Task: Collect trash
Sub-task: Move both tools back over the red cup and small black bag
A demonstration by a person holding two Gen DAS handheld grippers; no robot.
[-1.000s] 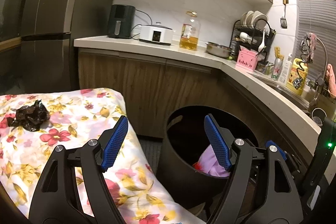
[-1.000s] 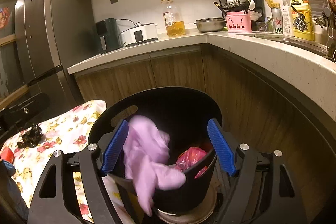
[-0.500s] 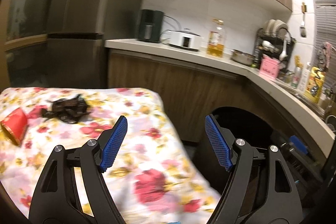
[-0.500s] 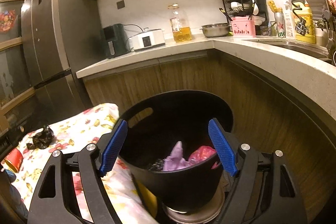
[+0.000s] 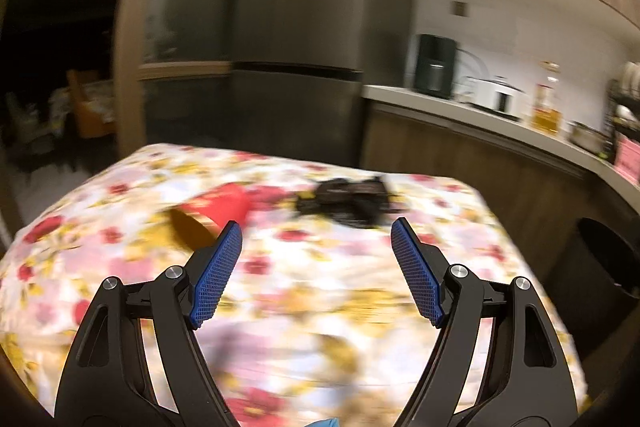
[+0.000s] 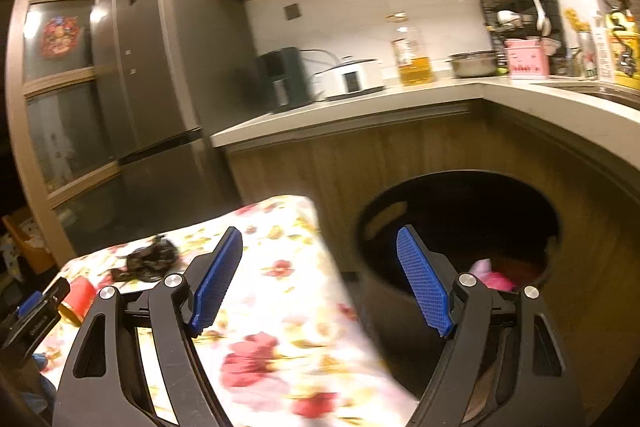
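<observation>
A red paper cup [image 5: 220, 207] lies on its side on the floral tablecloth [image 5: 300, 299], with a crumpled black bag [image 5: 352, 197] to its right. My left gripper [image 5: 316, 255] is open and empty above the cloth, short of both. In the right wrist view the cup [image 6: 80, 293] and black bag [image 6: 150, 259] lie at the left. My right gripper [image 6: 320, 267] is open and empty between the table and the black trash bin [image 6: 460, 227], which holds pink trash [image 6: 494, 279]. The left gripper body [image 6: 32, 315] shows at the left edge.
A kitchen counter [image 6: 360, 103] with an air fryer, cooker, oil bottle and dish rack runs behind. A grey fridge [image 6: 160, 67] stands at the left. The bin [image 5: 600, 259] sits at the table's right corner against wooden cabinets.
The pink trash has dropped from my right gripper into the bin. Both grippers have swung left from the bin toward the table; the cup and black bag are now ahead of the left gripper.
</observation>
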